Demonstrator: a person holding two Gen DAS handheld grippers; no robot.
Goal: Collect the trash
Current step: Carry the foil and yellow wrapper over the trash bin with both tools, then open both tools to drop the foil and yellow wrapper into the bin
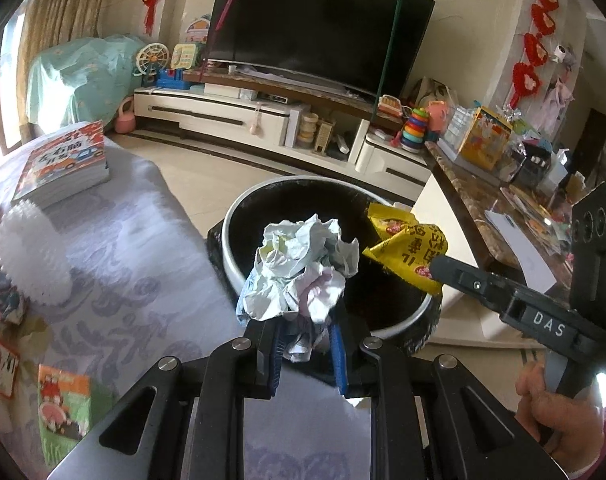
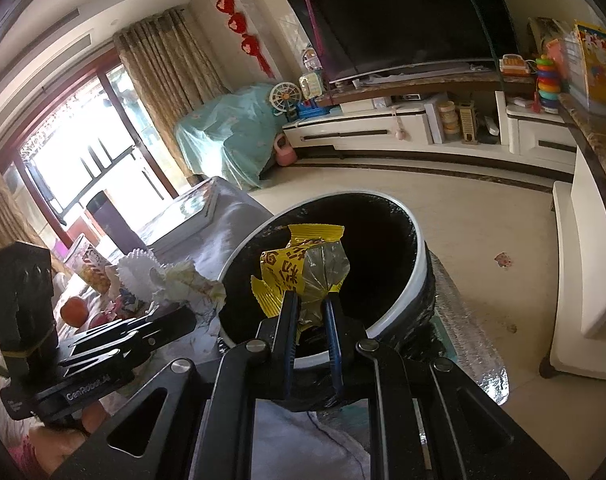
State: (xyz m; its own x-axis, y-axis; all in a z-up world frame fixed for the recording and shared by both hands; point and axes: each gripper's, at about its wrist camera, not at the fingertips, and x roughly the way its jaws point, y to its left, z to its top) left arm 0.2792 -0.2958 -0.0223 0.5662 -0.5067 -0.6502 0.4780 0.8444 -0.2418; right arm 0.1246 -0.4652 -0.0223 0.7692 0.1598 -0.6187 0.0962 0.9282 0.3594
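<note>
My left gripper (image 1: 305, 320) is shut on a crumpled ball of white paper (image 1: 303, 264) and holds it over the near rim of the round bin (image 1: 239, 208), which has a white rim and a black liner. My right gripper (image 2: 309, 300) is shut on a yellow snack wrapper (image 2: 299, 268) and holds it over the bin's opening (image 2: 417, 240). In the left wrist view the wrapper (image 1: 407, 248) hangs at the bin's right rim from the right gripper (image 1: 437, 268). In the right wrist view the left gripper (image 2: 187, 312) holds the paper (image 2: 183, 284) at the bin's left.
A lilac-covered table (image 1: 135, 264) lies left of the bin with a book stack (image 1: 65, 164), a white paper cup liner (image 1: 31, 256) and snack packets (image 1: 63, 404). A cluttered marble counter (image 1: 515, 208) stands to the right. The TV unit (image 1: 263, 116) is behind across bare floor.
</note>
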